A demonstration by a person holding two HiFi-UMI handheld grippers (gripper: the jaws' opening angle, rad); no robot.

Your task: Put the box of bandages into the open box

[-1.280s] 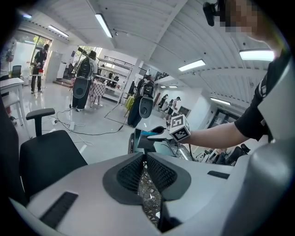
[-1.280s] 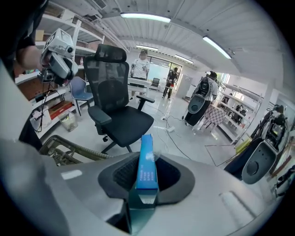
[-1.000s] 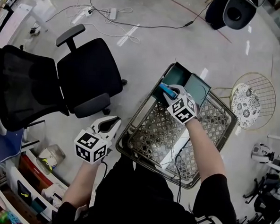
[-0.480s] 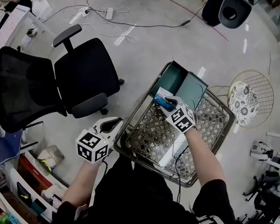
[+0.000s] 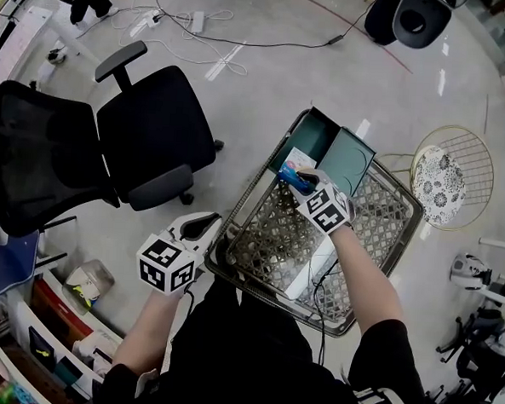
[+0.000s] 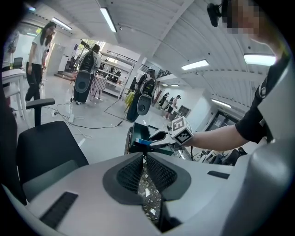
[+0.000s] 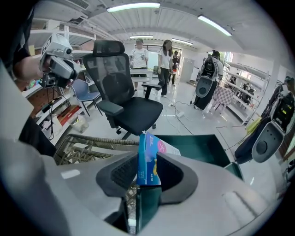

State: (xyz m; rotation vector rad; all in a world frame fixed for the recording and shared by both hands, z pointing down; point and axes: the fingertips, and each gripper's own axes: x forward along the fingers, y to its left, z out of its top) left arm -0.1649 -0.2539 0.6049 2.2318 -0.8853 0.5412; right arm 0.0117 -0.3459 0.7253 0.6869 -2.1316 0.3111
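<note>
While the left gripper (image 5: 201, 229) hung beside the wicker basket (image 5: 379, 226) with its jaws clenched on nothing, the right gripper (image 5: 301, 176) reached across the basket. Its jaws, which had just been closing, grasped the box of bandages (image 7: 148, 162) upright above the near wall of the open box (image 5: 323, 140), at the basket's far end.

Plain black short-sleeved shirt (image 5: 251, 359)
</note>
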